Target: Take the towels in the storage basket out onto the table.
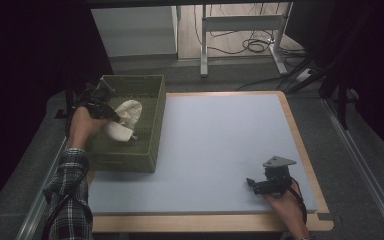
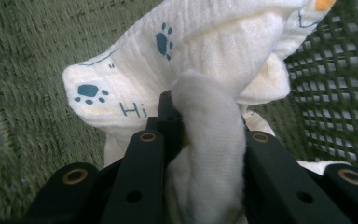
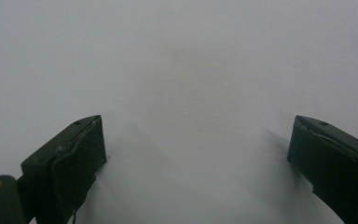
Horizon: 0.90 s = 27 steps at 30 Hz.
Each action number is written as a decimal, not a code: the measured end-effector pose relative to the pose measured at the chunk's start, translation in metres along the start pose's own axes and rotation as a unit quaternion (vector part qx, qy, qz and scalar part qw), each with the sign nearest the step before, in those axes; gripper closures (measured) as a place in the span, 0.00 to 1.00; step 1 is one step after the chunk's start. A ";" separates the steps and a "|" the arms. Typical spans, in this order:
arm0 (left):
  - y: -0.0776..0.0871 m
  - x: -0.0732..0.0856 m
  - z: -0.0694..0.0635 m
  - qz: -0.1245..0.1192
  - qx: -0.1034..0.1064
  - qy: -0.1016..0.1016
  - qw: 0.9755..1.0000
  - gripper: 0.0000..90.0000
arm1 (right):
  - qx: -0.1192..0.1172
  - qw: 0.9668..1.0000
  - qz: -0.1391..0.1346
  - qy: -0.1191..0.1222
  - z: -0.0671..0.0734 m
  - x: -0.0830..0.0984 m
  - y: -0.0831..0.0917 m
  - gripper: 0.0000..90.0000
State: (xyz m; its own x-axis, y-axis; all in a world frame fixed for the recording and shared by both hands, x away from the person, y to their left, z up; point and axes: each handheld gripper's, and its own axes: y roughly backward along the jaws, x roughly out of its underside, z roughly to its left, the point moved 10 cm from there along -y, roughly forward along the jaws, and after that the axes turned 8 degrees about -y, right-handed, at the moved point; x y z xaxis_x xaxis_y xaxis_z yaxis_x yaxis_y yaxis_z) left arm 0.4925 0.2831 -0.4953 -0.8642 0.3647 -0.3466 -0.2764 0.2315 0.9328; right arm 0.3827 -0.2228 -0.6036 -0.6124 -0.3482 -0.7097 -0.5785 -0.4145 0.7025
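Between the two black jaws of the left gripper [image 2: 205,126], seen close up in the left gripper view, a thick fold of white cloth [image 2: 200,65] is pinched tight, the jaws pressing it from both sides. Blue paw prints and the letters "Hi" are printed on the cloth, with a spot of orange at its 1 o'clock corner. Behind it lies the woven green wall of a basket [image 2: 32,60], with open mesh at 3 o'clock. From the high view, the left gripper [image 1: 111,116] sits at 9 o'clock on the table, holding the cloth [image 1: 125,119] over the open top of the green basket [image 1: 150,95], which stands on the left edge of the pale blue mat [image 1: 220,145]. A hand and a checked sleeve [image 1: 69,200] reach up to it from 7 o'clock. At 4 o'clock, well apart from the basket, the right gripper [image 1: 251,183] rests low on the mat in the other hand, a grey three-cornered plate on top. In the right gripper view, the right gripper [image 3: 196,140] has its jaws spread wide with bare mat between them.
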 end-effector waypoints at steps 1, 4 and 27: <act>0.004 -0.001 -0.002 -0.002 0.001 -0.002 1.000 0.85 | 0.000 1.000 0.000 0.000 0.000 0.000 0.000 0.05; 0.014 -0.002 -0.009 -0.005 0.005 -0.008 1.000 0.85 | 0.000 1.000 0.000 0.000 0.000 0.000 0.000 0.05; 0.073 -0.029 -0.060 -0.017 0.012 -0.056 0.998 0.84 | 0.000 1.000 0.000 -0.002 0.000 0.000 0.000 0.05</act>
State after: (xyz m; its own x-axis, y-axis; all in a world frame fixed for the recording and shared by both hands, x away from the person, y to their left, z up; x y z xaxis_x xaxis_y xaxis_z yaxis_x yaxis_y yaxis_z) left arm 0.4721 0.2354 -0.4115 -0.8022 0.4541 -0.3877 -0.2934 0.2657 0.9183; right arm 0.3826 -0.2226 -0.6035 -0.6147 -0.3449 -0.7094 -0.5786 -0.4141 0.7027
